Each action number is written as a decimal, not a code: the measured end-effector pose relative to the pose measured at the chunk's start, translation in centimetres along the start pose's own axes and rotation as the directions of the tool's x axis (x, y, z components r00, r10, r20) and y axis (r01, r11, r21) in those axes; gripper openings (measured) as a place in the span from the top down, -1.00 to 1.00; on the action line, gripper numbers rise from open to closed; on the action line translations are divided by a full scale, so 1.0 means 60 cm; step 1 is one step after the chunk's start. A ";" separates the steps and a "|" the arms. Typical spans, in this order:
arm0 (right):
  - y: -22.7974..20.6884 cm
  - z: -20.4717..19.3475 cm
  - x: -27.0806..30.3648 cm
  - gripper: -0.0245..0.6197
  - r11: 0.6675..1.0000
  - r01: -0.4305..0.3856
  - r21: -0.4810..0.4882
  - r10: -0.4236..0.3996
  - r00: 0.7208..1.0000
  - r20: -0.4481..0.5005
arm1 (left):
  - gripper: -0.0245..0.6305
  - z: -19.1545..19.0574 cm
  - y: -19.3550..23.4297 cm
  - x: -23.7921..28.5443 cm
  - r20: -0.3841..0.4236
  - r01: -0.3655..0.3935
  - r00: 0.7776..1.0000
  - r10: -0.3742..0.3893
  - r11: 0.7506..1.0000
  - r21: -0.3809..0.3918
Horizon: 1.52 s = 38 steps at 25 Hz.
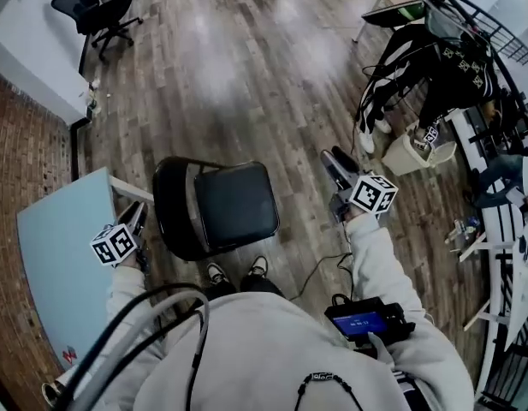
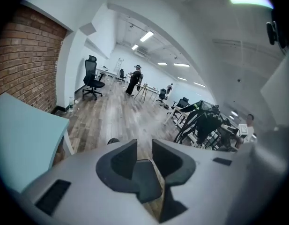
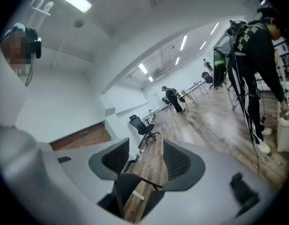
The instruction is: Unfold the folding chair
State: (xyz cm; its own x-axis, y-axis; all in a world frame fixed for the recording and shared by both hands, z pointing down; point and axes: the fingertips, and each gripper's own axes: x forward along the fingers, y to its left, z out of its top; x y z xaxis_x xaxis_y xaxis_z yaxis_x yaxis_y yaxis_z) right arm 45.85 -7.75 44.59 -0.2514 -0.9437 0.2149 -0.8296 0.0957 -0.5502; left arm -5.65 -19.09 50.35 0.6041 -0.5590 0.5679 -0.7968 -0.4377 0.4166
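The black folding chair [image 1: 221, 205] stands unfolded on the wood floor just in front of my feet, seat level and backrest to its left. My left gripper [image 1: 137, 217] hangs to the chair's left, clear of the backrest; its jaws [image 2: 144, 146] stand a narrow gap apart with nothing between them. My right gripper [image 1: 332, 159] is raised to the chair's right, apart from it. Its jaws [image 3: 146, 146] are wide open and empty. Low in their gap shows a dark shape that looks like part of the chair [image 3: 121, 186].
A light blue table [image 1: 58, 255] stands at my left by a brick wall [image 1: 24, 152]. An office chair [image 1: 97, 11] is at the far left. A person in black [image 1: 435, 67], a pale bin [image 1: 409, 152] and metal racks [image 1: 503, 221] crowd the right.
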 end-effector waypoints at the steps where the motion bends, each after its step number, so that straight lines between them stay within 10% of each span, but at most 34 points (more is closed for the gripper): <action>1: 0.023 0.003 -0.007 0.21 1.000 0.008 -0.019 -0.008 1.000 -0.005 | 0.60 -0.003 -0.001 -0.013 0.004 0.011 1.000 -0.011 1.000 0.000; 5: 0.070 0.040 -0.011 0.28 0.987 0.083 -0.137 -0.078 0.996 0.035 | 0.84 0.047 0.015 -0.052 0.113 0.026 0.993 -0.030 0.999 0.040; 8: 0.066 0.055 -0.040 0.90 0.968 0.187 -0.166 -0.177 0.981 0.077 | 0.91 0.084 0.013 -0.096 0.219 0.041 0.974 -0.057 0.996 0.076; 16: 0.103 0.082 -0.060 0.90 0.922 0.295 -0.250 -0.276 0.955 0.109 | 0.91 0.157 0.006 -0.149 0.306 -0.014 0.950 -0.054 0.977 0.214; 38: 0.575 0.029 0.158 0.90 0.901 0.046 -0.431 0.001 0.994 0.110 | 0.92 0.287 -0.132 -0.196 0.410 0.020 0.882 -0.230 0.890 0.456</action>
State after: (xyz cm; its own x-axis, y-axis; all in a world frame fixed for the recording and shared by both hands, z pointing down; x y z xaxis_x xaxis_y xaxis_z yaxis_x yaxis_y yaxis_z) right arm 15.71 -13.96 26.24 -0.1962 -0.9727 0.1241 -0.9742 0.1790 -0.1375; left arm -6.18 -21.19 28.16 0.7230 -0.6815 0.1138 -0.6896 -0.7218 0.0584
